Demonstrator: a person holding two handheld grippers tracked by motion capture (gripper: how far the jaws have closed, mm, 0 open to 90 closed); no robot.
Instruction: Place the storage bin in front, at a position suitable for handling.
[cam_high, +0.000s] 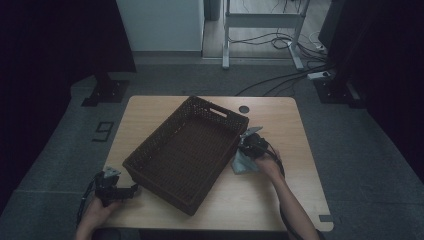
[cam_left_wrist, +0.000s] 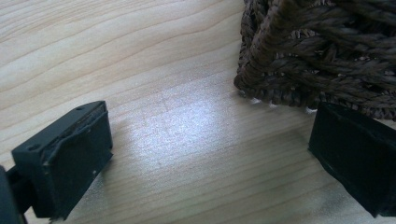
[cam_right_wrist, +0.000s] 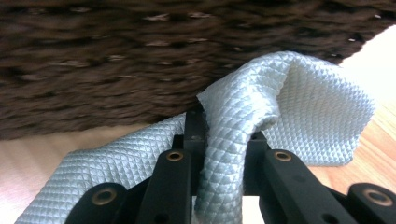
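Observation:
A dark brown woven basket (cam_high: 150, 157) lies at an angle across the middle of the wooden table (cam_high: 295, 150). My right gripper (cam_high: 248, 145) is against the basket's right wall (cam_right_wrist: 140, 70), shut on a pale blue-grey cloth (cam_right_wrist: 243, 116) pinched between its jaws. Part of the cloth (cam_high: 242, 164) trails on the table beside the hand. My left gripper (cam_left_wrist: 205, 158) is open just above the table at the basket's near-left corner (cam_left_wrist: 299, 70), with nothing between its fingers (cam_left_wrist: 65, 163). In the high view, the left gripper (cam_high: 131, 190) is near the table's front-left edge.
A small dark round grommet (cam_high: 243, 109) sits at the table's far edge. Beyond the table stand a white desk frame (cam_high: 260, 30) and cables (cam_high: 280, 80) on the grey floor. Bare table lies left and right of the basket.

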